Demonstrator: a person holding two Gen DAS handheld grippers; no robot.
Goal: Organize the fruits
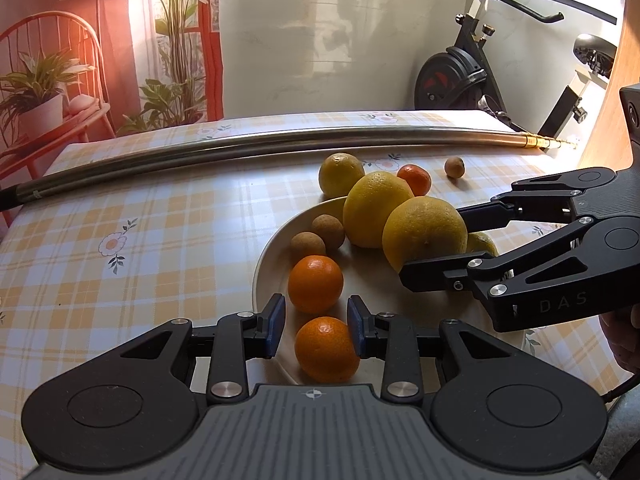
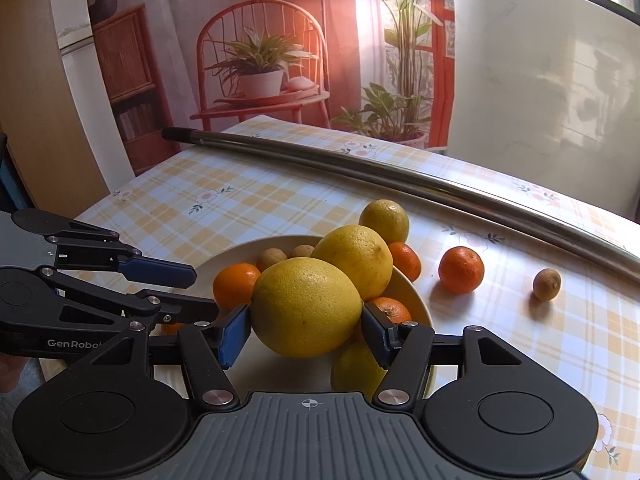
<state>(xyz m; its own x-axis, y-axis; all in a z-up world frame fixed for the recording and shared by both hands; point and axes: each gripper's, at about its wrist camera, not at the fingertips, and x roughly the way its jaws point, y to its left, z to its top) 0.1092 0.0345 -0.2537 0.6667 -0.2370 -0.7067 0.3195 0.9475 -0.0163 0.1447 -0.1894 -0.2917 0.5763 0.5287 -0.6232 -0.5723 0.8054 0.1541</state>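
Lemon (image 2: 362,372) (half hidden) under gripped grapefruit (image 2: 306,306)

- The right gripper (image 2: 306,326) clamps a large yellow citrus (image 2: 306,306); both blue pads (image 2: 234,332) press its sides.
- The citrus sits over a cream plate (image 2: 224,258) beside a second yellow citrus (image 2: 354,258), two tangerines (image 2: 235,282) and two small brown fruits (image 2: 272,258).
- The left gripper (image 2: 192,292) enters from the left, its jaws apart above the plate's near rim.
- On the checked tablecloth (image 2: 180,184) lie one loose tangerine (image 2: 461,270), one brown fruit (image 2: 547,279) and a metal pole (image 2: 360,170).
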